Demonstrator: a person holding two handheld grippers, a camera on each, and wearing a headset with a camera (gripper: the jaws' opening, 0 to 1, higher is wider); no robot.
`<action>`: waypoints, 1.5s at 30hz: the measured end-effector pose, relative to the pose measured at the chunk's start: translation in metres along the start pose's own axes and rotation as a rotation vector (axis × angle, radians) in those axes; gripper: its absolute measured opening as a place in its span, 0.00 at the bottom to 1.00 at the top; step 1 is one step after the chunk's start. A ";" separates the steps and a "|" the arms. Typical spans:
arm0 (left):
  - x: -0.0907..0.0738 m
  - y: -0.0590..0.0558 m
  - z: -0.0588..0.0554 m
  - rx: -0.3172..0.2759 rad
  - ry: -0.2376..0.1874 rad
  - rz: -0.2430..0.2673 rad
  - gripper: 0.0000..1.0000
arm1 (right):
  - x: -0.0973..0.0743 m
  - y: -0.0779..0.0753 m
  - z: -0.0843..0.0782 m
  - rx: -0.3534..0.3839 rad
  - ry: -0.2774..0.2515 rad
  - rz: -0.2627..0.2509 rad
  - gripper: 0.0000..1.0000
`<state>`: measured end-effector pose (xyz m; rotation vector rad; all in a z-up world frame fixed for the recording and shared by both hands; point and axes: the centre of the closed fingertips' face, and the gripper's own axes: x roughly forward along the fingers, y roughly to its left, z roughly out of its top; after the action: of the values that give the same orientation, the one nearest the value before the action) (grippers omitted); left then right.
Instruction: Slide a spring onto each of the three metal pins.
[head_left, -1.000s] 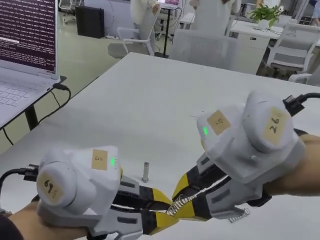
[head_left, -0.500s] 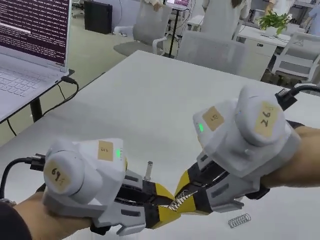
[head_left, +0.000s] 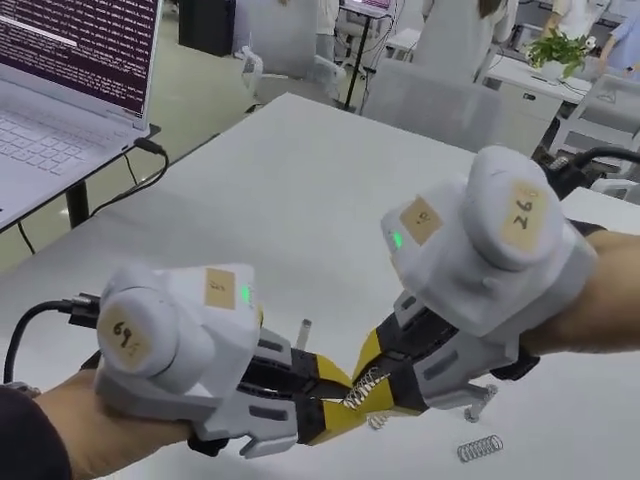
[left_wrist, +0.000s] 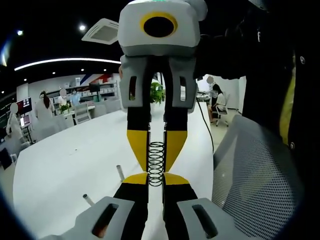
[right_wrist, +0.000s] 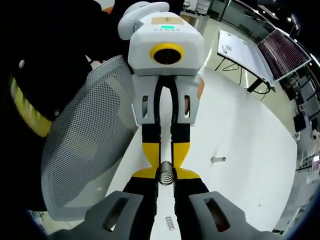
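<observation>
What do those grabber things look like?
Both are chunky white shells with green lights and black jaws tipped yellow. The left hand-held gripper has a tan sticker marked 69 and a black cable; the right hand-held gripper is marked 26. A dark sleeve shows on the left arm.

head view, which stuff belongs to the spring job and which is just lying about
Job: held spring, loose spring, standing pin.
Lying about: laptop, chair, plant.
</observation>
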<state>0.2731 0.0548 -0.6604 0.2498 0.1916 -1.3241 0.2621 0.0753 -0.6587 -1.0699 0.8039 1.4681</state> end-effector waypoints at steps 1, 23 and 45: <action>-0.001 0.001 0.000 -0.004 -0.004 0.002 0.02 | 0.000 -0.001 0.000 -0.002 0.005 0.001 0.09; -0.002 0.007 -0.001 -0.067 -0.005 0.009 0.13 | -0.002 -0.008 0.007 0.060 0.029 0.003 0.08; -0.015 0.012 -0.054 -0.087 0.040 0.055 0.49 | 0.005 -0.040 -0.007 0.181 -0.001 -0.090 0.08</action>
<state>0.2816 0.0872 -0.7067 0.2067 0.2742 -1.2532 0.3032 0.0774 -0.6629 -0.9565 0.8603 1.2941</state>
